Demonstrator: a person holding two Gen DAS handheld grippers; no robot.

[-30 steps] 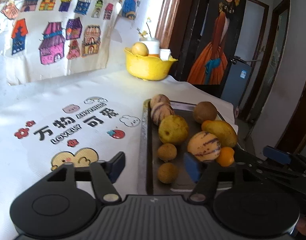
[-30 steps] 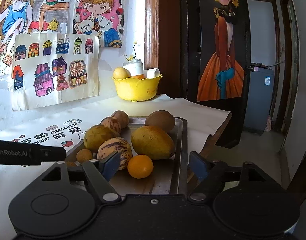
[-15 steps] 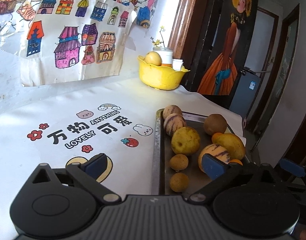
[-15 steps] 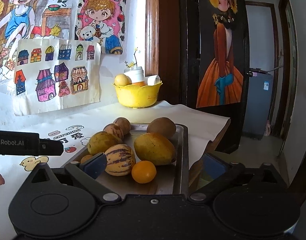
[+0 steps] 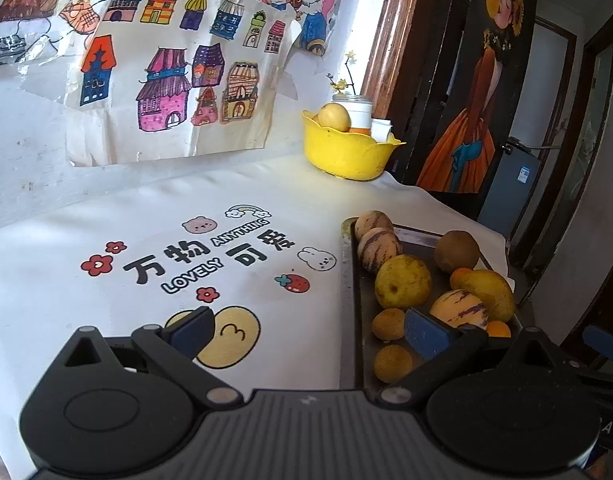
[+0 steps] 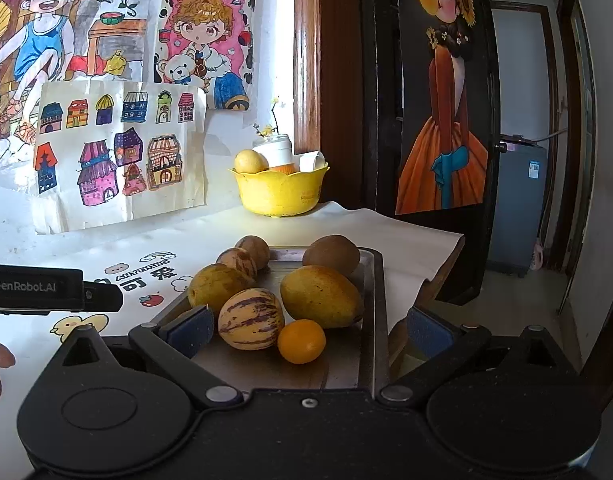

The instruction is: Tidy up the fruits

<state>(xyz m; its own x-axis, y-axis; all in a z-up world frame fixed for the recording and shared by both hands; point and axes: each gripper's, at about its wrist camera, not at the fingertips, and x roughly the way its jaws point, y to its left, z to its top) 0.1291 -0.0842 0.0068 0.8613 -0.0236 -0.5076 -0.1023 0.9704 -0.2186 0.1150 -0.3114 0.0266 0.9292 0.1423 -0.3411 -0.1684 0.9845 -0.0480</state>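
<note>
A metal tray (image 5: 348,288) (image 6: 372,312) holds several fruits: striped melons (image 6: 251,318), a mango (image 6: 320,296), a small orange (image 6: 301,341), a yellow-green fruit (image 5: 402,282), a brown kiwi (image 6: 331,255) and small brown fruits (image 5: 388,323). A yellow bowl (image 6: 280,192) (image 5: 346,152) at the back holds a yellow fruit. My left gripper (image 5: 306,334) is open and empty, at the tray's near left edge. My right gripper (image 6: 306,330) is open and empty, with its fingers on either side of the tray's near end.
A white printed tablecloth (image 5: 146,248) covers the table. Drawings hang on the wall behind. The table's right edge (image 6: 446,264) drops off beside the tray. The left gripper's body (image 6: 46,290) shows at the left of the right wrist view.
Both grippers have opened wider and pulled back a little from the tray. The fruits have not moved.
</note>
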